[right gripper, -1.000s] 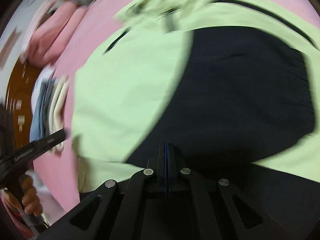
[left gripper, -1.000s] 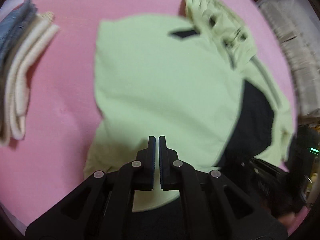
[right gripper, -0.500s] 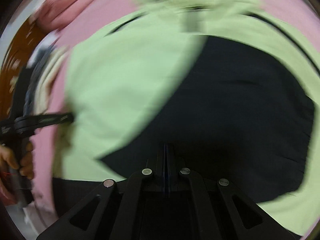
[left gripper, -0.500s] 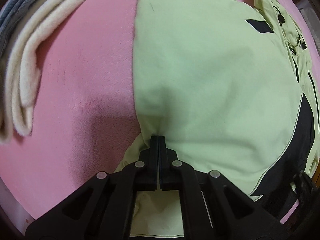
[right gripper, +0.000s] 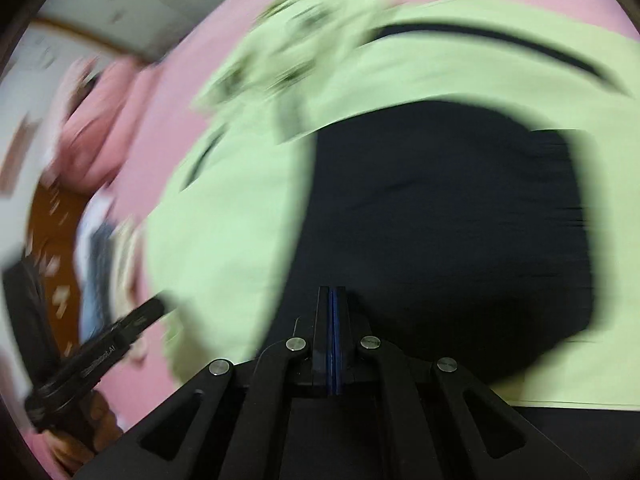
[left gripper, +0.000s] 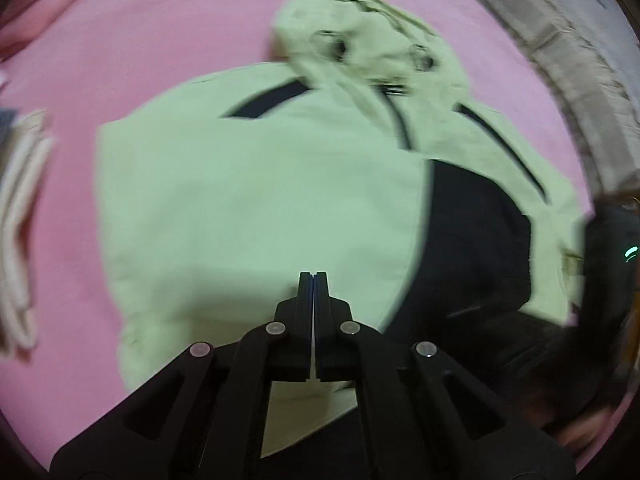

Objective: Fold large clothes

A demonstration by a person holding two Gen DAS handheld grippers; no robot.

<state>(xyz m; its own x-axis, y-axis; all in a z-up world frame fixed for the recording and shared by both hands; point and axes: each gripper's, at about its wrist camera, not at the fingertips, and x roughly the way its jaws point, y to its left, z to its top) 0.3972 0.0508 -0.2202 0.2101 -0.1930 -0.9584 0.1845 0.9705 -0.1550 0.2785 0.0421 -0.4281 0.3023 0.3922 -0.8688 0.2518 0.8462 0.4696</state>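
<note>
A light green jacket (left gripper: 256,208) with black panels (left gripper: 476,248) and a crumpled hood (left gripper: 372,52) lies spread on a pink bed. It also shows in the right wrist view (right gripper: 224,240), blurred, with its black panel (right gripper: 440,216) in the middle. My left gripper (left gripper: 313,276) is shut over the jacket's near green edge; no cloth shows between its fingers. It appears in the right wrist view (right gripper: 152,312) at the jacket's left edge. My right gripper (right gripper: 332,290) is shut over the black panel's near edge; whether it pinches cloth is hidden.
The pink bed cover (left gripper: 160,32) surrounds the jacket. A stack of folded cream and grey clothes (left gripper: 20,216) lies at the left. A grey quilted item (left gripper: 560,52) lies beyond the bed's right edge. Pink pillows (right gripper: 92,128) and a brown floor (right gripper: 56,240) show at left.
The left gripper has pulled back and up from the jacket's left edge, so the hood and black panel are in its view again. The right view has shifted a little and is blurred.
</note>
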